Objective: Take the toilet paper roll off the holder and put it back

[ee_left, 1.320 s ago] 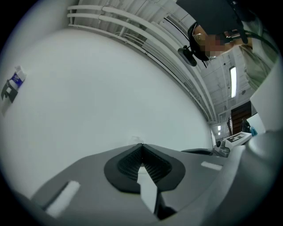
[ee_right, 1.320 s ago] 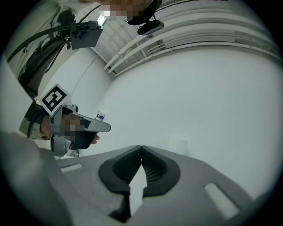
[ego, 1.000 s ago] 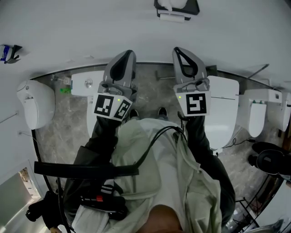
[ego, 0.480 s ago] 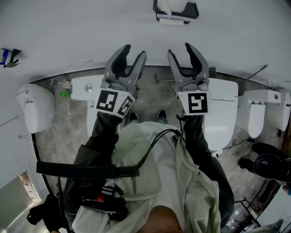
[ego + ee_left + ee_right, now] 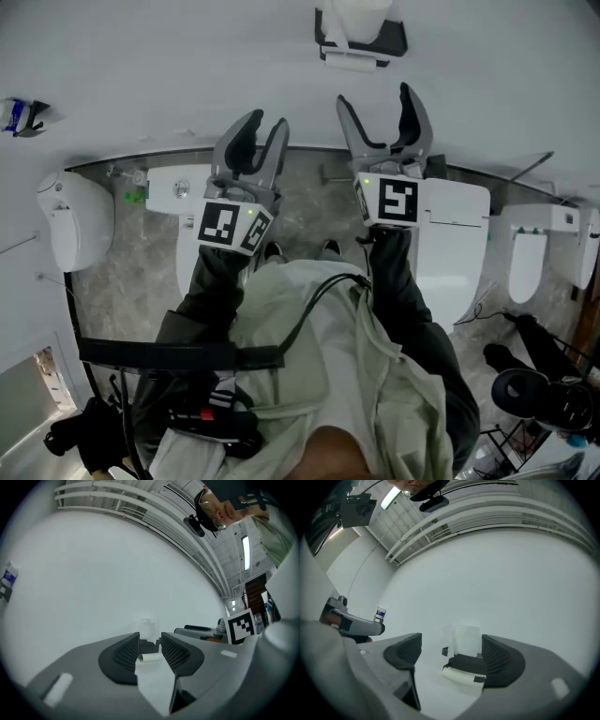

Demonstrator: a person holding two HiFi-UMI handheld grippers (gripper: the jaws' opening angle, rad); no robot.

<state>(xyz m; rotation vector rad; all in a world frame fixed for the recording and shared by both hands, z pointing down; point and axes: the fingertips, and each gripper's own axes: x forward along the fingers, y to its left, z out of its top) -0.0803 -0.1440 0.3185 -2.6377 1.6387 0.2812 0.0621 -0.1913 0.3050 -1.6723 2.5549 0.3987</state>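
Toilet paper roll (image 5: 361, 17) — white, sitting on black wall holder (image 5: 396, 39); left gripper (image 5: 267, 122) closing, right gripper (image 5: 375, 94) opening — both gripping nothing.

A washroom, perhaps a fixtures showroom: a white ceramic toilet (image 5: 70, 220) at centre left, a white lidded toilet (image 5: 455, 234) right of centre, another white toilet (image 5: 530, 258) far right, grey marbled floor (image 5: 122, 281), and a black wall-mounted toilet paper holder (image 5: 389, 39) at top centre.

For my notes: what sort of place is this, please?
Likely a bathroom showroom or test room: several toilets stand side by side along a white wall, with a toilet paper holder mounted above.
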